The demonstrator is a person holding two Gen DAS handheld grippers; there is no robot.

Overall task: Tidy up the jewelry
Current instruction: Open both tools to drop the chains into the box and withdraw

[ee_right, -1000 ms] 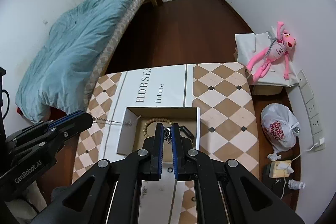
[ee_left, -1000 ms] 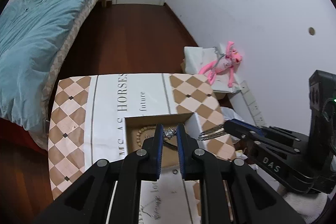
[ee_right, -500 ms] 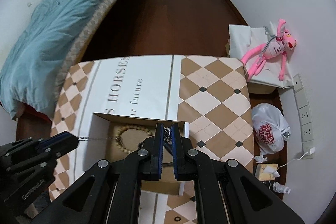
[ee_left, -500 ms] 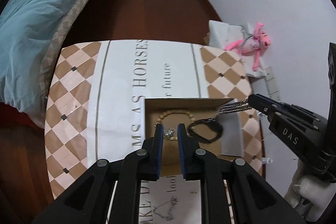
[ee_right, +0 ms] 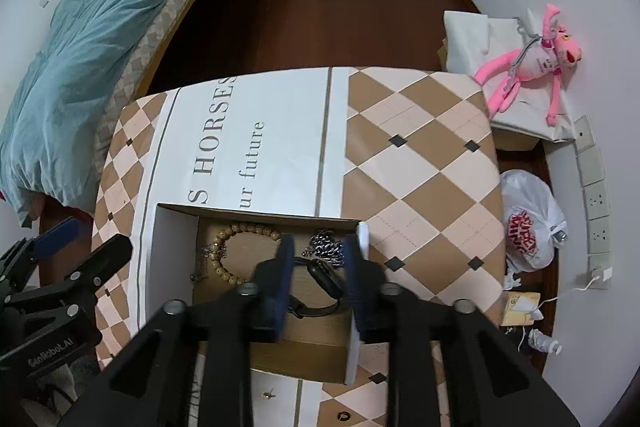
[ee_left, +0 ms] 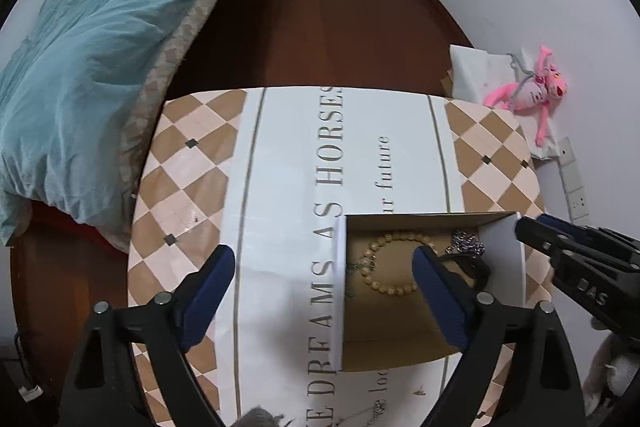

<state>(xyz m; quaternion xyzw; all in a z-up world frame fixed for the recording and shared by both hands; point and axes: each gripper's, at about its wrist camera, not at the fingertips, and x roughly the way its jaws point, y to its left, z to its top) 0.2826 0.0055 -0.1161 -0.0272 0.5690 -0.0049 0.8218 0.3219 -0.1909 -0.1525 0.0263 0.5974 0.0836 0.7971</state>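
Open cardboard box sits on table with checkered cloth. Inside: beaded bracelet toward the box's left half, thin chain necklace draped along its left side, silver chain at the far right corner, black watch just in front of the silver chain.

Left gripper: jaws spread wide, nothing between them. It straddles the box's left wall; its right finger sits over the box interior beside the bracelet, left finger out over the white part of the cloth. Bracelet lies just inside the right finger, not touched as far as visible.

Right gripper: jaws parted moderately, empty, hovering over the right part of the box. Watch and silver chain show in the gap between its fingers, below them; contact can't be confirmed. Its right finger is next to the box's right wall.

Small ring-like pieces lie on the cloth in front of the box, well apart from both grippers.
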